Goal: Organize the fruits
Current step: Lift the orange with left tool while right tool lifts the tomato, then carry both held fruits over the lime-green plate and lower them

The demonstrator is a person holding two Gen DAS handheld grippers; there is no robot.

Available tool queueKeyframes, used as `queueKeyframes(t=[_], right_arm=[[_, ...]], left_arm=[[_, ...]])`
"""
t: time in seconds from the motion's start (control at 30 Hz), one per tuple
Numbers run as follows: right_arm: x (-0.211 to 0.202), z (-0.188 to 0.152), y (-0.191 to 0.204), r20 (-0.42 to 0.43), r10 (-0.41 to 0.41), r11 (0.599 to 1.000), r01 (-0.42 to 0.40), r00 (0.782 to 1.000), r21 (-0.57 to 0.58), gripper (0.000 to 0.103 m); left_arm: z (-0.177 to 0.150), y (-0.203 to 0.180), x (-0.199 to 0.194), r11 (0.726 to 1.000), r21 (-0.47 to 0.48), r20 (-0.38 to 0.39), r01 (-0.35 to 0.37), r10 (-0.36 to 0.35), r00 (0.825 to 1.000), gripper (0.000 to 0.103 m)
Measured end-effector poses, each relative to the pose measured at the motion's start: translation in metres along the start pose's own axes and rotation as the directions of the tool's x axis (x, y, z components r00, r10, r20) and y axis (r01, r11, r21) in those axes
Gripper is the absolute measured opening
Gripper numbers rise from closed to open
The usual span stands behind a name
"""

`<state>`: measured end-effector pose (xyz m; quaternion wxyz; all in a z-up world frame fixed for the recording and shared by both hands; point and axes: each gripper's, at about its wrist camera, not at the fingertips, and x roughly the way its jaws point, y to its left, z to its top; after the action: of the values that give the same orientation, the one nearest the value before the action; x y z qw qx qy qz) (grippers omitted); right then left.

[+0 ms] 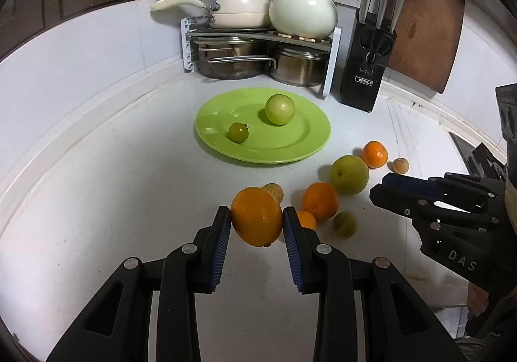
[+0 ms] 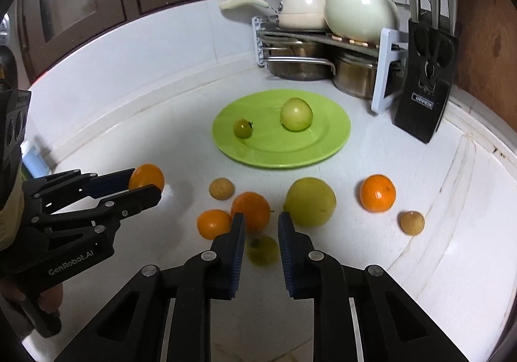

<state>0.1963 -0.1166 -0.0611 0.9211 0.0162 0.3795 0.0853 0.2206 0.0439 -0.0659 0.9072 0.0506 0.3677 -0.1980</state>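
Left gripper (image 1: 257, 226) clamped on an orange (image 1: 257, 216), pads pressing both sides, fruit lifted off the white counter (image 1: 97, 200). Right gripper (image 2: 261, 232) at its tightest, pads not touching, nothing between them; a small green fruit (image 2: 262, 249) lies blurred on the counter below the gap. Just ahead of the right fingertips: two oranges (image 2: 250, 211) and a pale green pear-like fruit (image 2: 310, 202). Further right of the jaws, a mandarin (image 2: 378, 193) and a small brown fruit (image 2: 412, 222). Beyond all that, a green plate (image 2: 336, 148) holding a green apple (image 2: 296, 118) and a small green tomato (image 2: 243, 128).
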Motion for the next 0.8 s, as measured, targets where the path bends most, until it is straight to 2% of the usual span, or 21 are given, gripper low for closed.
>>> queueKeyframes(t=[0.1, 0.17, 0.23, 0.33, 0.4, 0.47, 0.5, 0.53, 0.8], right_arm=[[0.007, -0.005, -0.004, -0.036, 0.015, 1.0, -0.014, 0.999, 0.011, 0.02], [0.011, -0.012, -0.006, -0.069, 0.065, 0.997, -0.063, 0.995, 0.043, 0.021], [0.013, -0.019, -0.001, -0.089, 0.077, 0.997, -0.075, 0.993, 0.02, 0.021], [0.016, -0.025, 0.009, -0.101, 0.102, 0.994, -0.105, 0.99, -0.026, 0.031], [0.02, -0.026, 0.013, -0.111, 0.117, 0.992, -0.122, 0.987, -0.04, 0.032], [0.024, -0.026, 0.016, -0.121, 0.113, 0.991, -0.121, 0.986, -0.058, 0.035], [0.027, -0.026, 0.016, -0.124, 0.103, 0.992, -0.111, 0.987, -0.062, 0.043], [0.03, -0.027, 0.016, -0.126, 0.094, 0.993, -0.102, 0.988, -0.064, 0.046], [0.049, -0.028, 0.015, -0.154, 0.057, 0.993, -0.072, 0.986, -0.093, 0.046]], left_arm=[[-0.005, -0.001, -0.002, 1.0, -0.012, -0.009, -0.015, 0.015, 1.0, 0.033], [-0.011, -0.002, -0.003, 0.999, -0.026, -0.016, -0.029, 0.029, 0.999, 0.033], [-0.017, -0.001, -0.005, 0.999, -0.041, -0.025, -0.035, 0.034, 0.999, 0.033], [-0.025, 0.002, -0.007, 0.997, -0.065, -0.045, -0.04, 0.037, 0.998, 0.033], [-0.03, 0.003, -0.007, 0.996, -0.073, -0.052, -0.05, 0.046, 0.998, 0.033], [-0.033, 0.006, -0.007, 0.994, -0.087, -0.058, -0.06, 0.055, 0.997, 0.033], [-0.034, 0.007, -0.007, 0.993, -0.095, -0.06, -0.064, 0.059, 0.996, 0.033], [-0.035, 0.008, -0.007, 0.992, -0.103, -0.059, -0.069, 0.063, 0.996, 0.033], [-0.037, 0.009, -0.007, 0.99, -0.122, -0.056, -0.076, 0.07, 0.996, 0.033]])
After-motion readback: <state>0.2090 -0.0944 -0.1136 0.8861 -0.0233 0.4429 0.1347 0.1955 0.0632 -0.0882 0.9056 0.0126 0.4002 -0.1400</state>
